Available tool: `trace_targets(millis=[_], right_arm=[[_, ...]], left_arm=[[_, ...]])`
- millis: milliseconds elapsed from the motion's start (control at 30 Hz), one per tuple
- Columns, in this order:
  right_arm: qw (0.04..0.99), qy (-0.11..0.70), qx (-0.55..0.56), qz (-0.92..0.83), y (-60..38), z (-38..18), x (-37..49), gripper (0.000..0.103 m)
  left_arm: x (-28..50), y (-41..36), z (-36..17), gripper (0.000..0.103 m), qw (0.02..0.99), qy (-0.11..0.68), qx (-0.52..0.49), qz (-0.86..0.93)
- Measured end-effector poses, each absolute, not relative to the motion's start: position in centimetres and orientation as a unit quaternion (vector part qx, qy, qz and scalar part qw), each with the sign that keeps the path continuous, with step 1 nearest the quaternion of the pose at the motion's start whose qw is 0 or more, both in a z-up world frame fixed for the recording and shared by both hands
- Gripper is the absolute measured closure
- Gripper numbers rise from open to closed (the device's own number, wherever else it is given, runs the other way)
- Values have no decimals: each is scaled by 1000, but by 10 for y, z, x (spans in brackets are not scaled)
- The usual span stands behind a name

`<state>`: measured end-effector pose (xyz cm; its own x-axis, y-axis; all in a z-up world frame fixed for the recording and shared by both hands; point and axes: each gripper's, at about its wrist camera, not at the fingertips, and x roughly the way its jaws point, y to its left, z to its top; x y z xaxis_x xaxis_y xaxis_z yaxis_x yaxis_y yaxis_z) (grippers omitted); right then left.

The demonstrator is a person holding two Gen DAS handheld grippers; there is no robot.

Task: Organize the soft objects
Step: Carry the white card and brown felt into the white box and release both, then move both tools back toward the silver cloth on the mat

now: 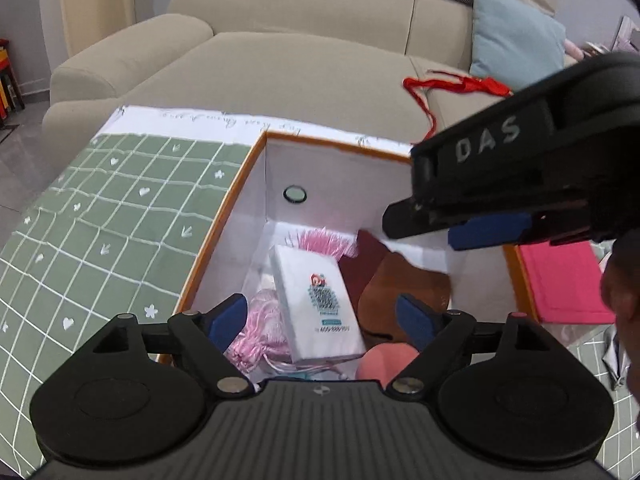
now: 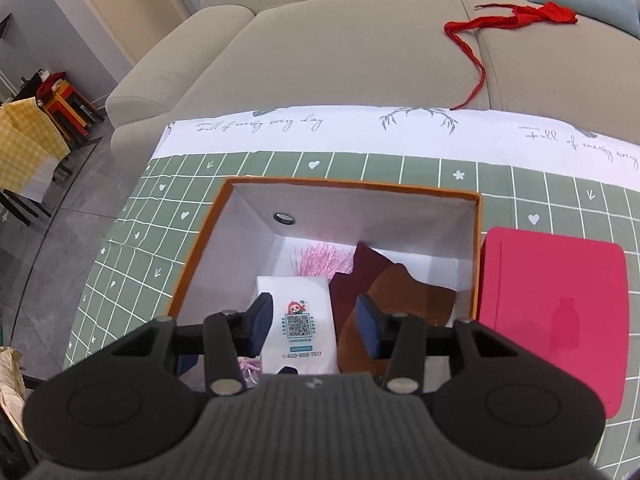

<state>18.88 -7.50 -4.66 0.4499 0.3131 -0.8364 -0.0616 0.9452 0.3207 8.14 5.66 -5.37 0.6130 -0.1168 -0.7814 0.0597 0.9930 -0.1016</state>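
An open white box with an orange rim (image 1: 236,184) (image 2: 352,186) stands on the green grid tablecloth. Inside lie a white tissue pack with a QR code (image 1: 320,300) (image 2: 298,320), pink tassels (image 1: 324,240) (image 2: 320,258), a pink drawstring pouch (image 1: 262,328), maroon and brown cloths (image 1: 400,284) (image 2: 384,284) and a pink round thing (image 1: 386,360). My left gripper (image 1: 322,318) is open and empty above the box contents. My right gripper (image 2: 316,326) is open and empty over the tissue pack; it also shows in the left wrist view (image 1: 500,184).
A pink flat lid or mat (image 2: 548,304) (image 1: 564,280) lies right of the box. A red ribbon (image 2: 516,20) (image 1: 456,86) lies on the beige sofa (image 2: 360,48) behind the table. A light blue cushion (image 1: 516,36) leans on the sofa.
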Motion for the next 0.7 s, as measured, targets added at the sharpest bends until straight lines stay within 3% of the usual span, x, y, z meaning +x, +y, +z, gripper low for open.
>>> trace_targets(millis=[200, 300, 700], right_arm=[[851, 496, 126, 121, -82, -28, 181, 56], [857, 483, 126, 127, -92, -12, 177, 48], [901, 429, 46, 57, -192, 46, 125, 32]], left_arm=[[73, 53, -37, 4, 907, 416, -30, -55], [71, 51, -31, 4, 912, 405, -14, -55], [60, 26, -13, 4, 924, 374, 21, -75]])
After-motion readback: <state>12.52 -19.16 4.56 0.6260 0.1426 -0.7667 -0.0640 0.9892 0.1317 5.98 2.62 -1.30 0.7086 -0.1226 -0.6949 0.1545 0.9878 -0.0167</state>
